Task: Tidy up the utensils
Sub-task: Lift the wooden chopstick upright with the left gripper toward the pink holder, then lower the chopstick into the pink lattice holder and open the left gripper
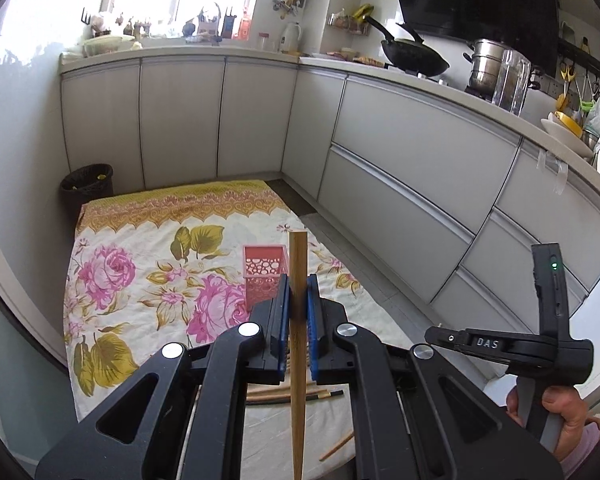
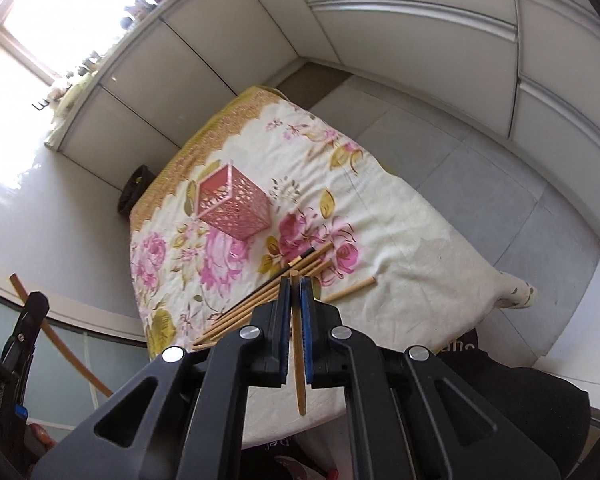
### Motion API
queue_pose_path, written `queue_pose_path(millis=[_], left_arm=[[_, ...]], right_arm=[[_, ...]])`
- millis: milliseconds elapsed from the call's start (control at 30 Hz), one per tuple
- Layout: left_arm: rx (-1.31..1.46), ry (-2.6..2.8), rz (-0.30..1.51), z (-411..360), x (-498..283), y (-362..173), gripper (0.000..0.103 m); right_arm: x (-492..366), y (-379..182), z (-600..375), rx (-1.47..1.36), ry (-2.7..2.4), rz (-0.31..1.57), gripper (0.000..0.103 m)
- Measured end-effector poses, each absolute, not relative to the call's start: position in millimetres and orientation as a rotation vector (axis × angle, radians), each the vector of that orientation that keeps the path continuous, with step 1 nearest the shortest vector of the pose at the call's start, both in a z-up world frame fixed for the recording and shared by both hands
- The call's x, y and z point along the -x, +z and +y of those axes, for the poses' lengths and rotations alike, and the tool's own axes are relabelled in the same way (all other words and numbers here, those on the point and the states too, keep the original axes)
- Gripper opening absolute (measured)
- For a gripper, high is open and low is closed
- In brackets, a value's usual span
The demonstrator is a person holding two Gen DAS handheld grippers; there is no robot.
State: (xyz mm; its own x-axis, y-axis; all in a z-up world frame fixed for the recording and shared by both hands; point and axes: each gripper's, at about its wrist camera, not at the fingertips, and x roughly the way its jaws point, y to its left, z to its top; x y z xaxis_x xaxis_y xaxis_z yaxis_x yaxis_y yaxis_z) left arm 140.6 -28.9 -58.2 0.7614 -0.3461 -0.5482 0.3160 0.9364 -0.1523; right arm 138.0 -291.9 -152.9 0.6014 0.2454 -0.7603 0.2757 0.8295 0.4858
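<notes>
Left wrist view shows the left claw clenched on one wooden chopstick, which stands almost upright in the middle of the frame between the blue pads. Behind it, just left of the centre, a pink basket with round holes stands upright on the flowered cloth. More chopsticks lie on the cloth below the claw, partly hidden by it. At the lower right a hand holds the handle of the other tool. Right wrist view shows the right claw grasping a second wooden chopstick, whose lower end hangs down in the lower middle of the frame. Above the claw, a loose group of chopsticks, one of them black, lies on the cloth, and one more chopstick lies apart at the right. The basket appears in the centre, apart from the group, with its open top toward the upper left. A dark bin stands at the cloth's left edge.
</notes>
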Motion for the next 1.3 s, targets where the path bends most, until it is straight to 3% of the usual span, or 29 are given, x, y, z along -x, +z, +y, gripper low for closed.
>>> queue_pose_path(millis=[367,733,933,1300], left_arm=[[0.098,-0.330,0.396,-32.2,-132.0,-0.3,0.007],[0.129,-0.326,0.234,-37.4,-205.2,44.2,0.007],[0.115,-0.306,0.253,-48.3,-265.0,27.6,0.007],[0.112,-0.255,0.319,-53.1,-349.2,-48.7,0.007]], right_arm=[[-118.9,-51.1,-306.2,-0.634,0.054,0.752,0.005],[-142.3,-3.9,-327.2,-0.636,0.037,0.650,0.005],[-170.0,-14.2,-330.6,-0.619,0.027,0.656,0.005],[-230.7,-46.9,-332.4,-0.598,0.026,0.686,0.005]])
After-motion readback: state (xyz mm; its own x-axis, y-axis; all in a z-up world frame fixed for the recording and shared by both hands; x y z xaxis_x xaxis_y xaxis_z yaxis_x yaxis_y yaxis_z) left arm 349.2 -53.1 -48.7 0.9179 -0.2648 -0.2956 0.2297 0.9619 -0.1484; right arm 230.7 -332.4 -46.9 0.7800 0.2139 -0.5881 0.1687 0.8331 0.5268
